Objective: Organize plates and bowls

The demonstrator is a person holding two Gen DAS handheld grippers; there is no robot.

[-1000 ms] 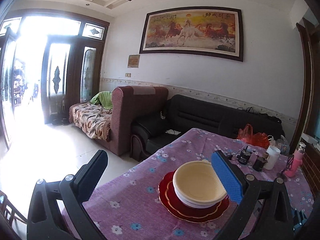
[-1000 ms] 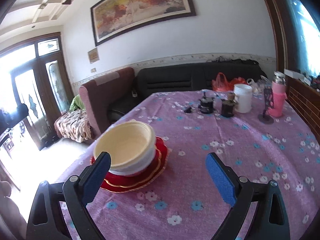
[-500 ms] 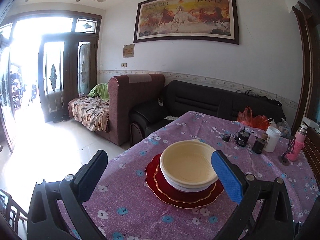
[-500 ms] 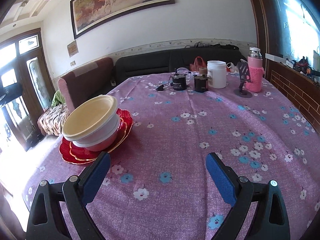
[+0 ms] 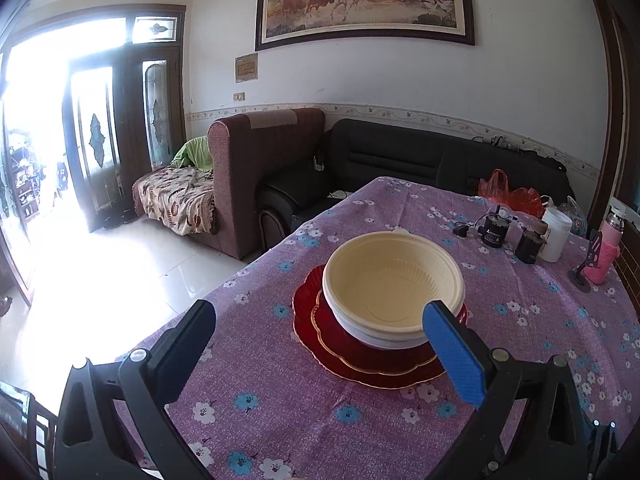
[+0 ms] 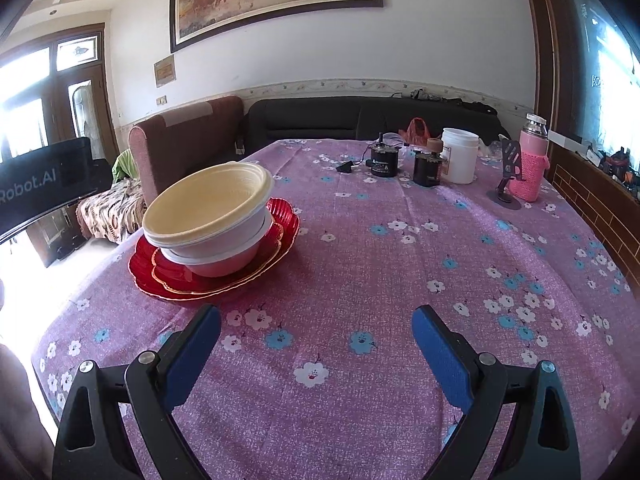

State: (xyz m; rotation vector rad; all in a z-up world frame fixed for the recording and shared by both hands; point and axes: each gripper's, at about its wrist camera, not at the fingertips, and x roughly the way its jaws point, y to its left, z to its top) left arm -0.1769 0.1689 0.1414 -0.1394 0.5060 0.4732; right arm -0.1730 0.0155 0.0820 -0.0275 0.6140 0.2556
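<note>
A cream bowl sits nested on white bowls, stacked on red gold-rimmed plates, on the purple flowered tablecloth. My left gripper is open and empty, just in front of the stack, its right finger beside the bowls. In the right wrist view the same bowls and plates stand at the left. My right gripper is open and empty over bare cloth, to the right of the stack.
At the table's far side stand two dark small motors, a white jar, a pink flask and a phone stand. Sofas lie beyond the table. The left gripper's body shows at the left edge.
Both grippers have pulled back and lowered; the stack now sits nearer the left gripper's fingers, and further left in the right wrist view. Both stay open. The stack has not moved.
</note>
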